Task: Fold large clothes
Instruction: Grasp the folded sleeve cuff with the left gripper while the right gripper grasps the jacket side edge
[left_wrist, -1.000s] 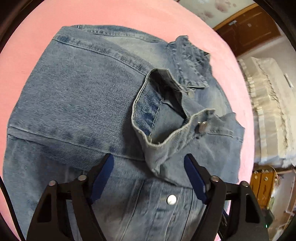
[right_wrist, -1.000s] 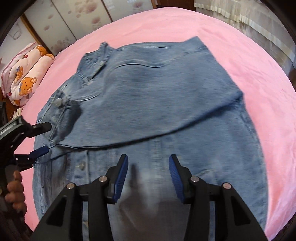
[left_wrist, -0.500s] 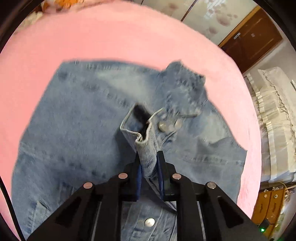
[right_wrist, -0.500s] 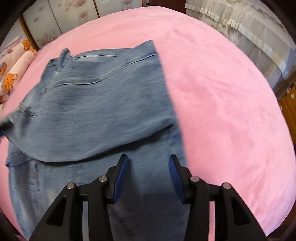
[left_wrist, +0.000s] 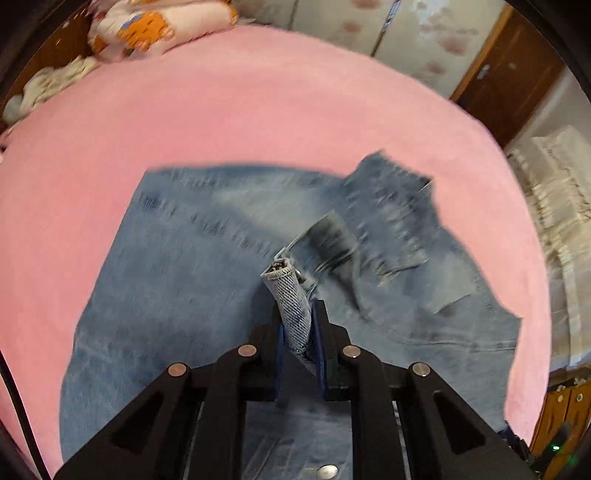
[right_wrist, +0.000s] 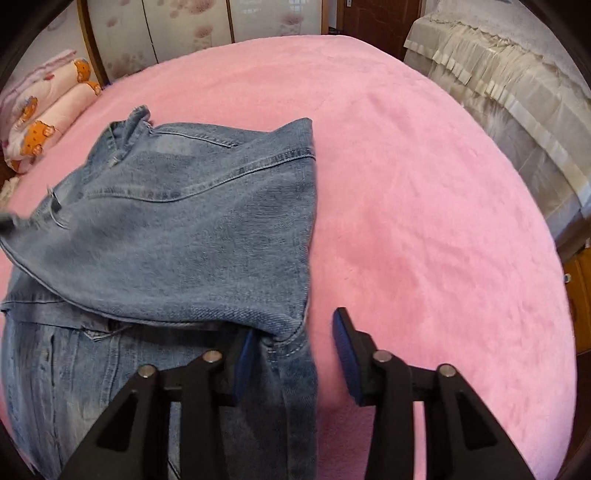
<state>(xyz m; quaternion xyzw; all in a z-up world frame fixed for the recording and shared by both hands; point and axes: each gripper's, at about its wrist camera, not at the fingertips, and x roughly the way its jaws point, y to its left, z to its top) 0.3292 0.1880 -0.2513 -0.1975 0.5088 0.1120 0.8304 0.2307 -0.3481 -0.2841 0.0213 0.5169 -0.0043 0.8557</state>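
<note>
A light-blue denim jacket (left_wrist: 177, 280) lies on a pink bed (left_wrist: 258, 110), with one sleeve folded across its body. My left gripper (left_wrist: 297, 328) is shut on the sleeve cuff (left_wrist: 290, 295) and holds it lifted above the jacket. In the right wrist view the jacket (right_wrist: 184, 229) fills the left half, its folded sleeve running across. My right gripper (right_wrist: 293, 354) is open and empty, straddling the jacket's right side edge where the sleeve fold meets it, its left finger over the denim and its right finger over the pink bed (right_wrist: 424, 221).
Teddy-print pillows (right_wrist: 40, 122) lie at the bed's far left end. A cream frilled bedspread (right_wrist: 517, 103) covers furniture beyond the right side. Sliding wardrobe doors (right_wrist: 184, 29) and a brown door stand behind. A wooden cabinet (left_wrist: 565, 410) is at lower right.
My left gripper closed on the sleeve cuff and lifted it away from the jacket. My right gripper, still open, slid right to the jacket's side edge.
</note>
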